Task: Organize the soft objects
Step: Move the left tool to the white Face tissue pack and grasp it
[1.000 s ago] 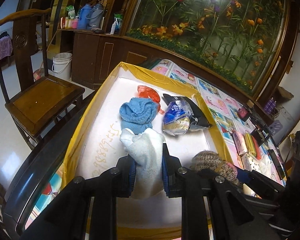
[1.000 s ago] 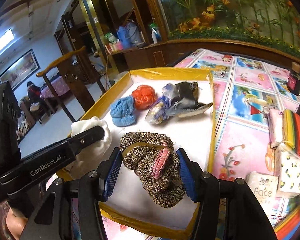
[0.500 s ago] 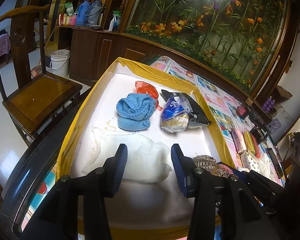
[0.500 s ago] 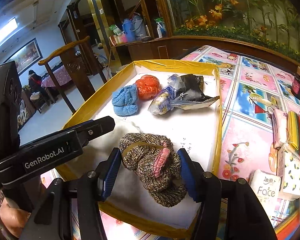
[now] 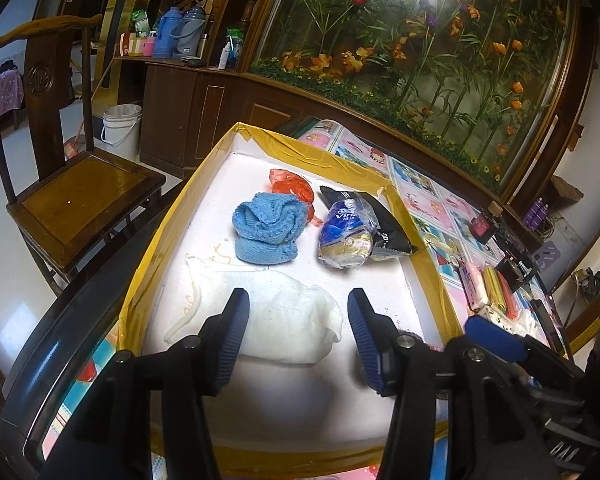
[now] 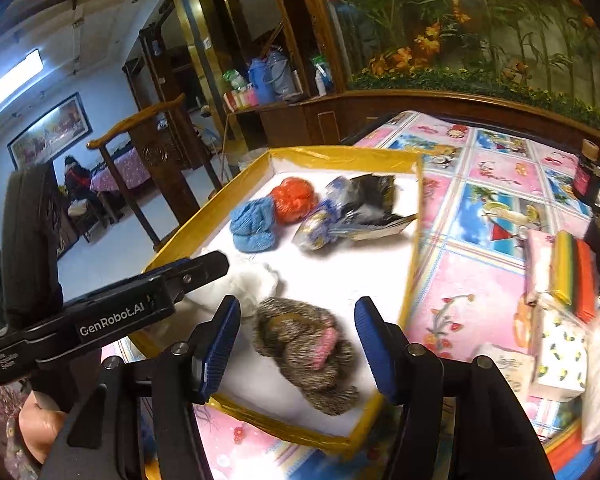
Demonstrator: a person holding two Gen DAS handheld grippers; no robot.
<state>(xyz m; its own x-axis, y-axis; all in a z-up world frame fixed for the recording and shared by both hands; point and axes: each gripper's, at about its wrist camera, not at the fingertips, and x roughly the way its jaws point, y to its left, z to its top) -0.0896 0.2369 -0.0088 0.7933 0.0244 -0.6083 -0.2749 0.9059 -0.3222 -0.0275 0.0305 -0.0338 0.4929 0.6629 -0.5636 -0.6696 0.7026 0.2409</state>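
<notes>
A white tray with a yellow taped rim holds soft things. A white sock lies flat at its near left, just beyond my open, empty left gripper. A brown knitted bundle with a pink patch lies in the tray's near right corner between the open jaws of my right gripper. Farther back lie a blue knitted bundle, an orange bag and crumpled plastic packets.
The tray sits on a table with a pink patterned cloth. Tissue packs and coloured packets lie to the right. A wooden chair stands left of the table. A flower-painted screen stands behind.
My left gripper opened and let the white sock drop flat into the tray. My right gripper opened and released the brown knitted bundle, which now lies in the tray.
</notes>
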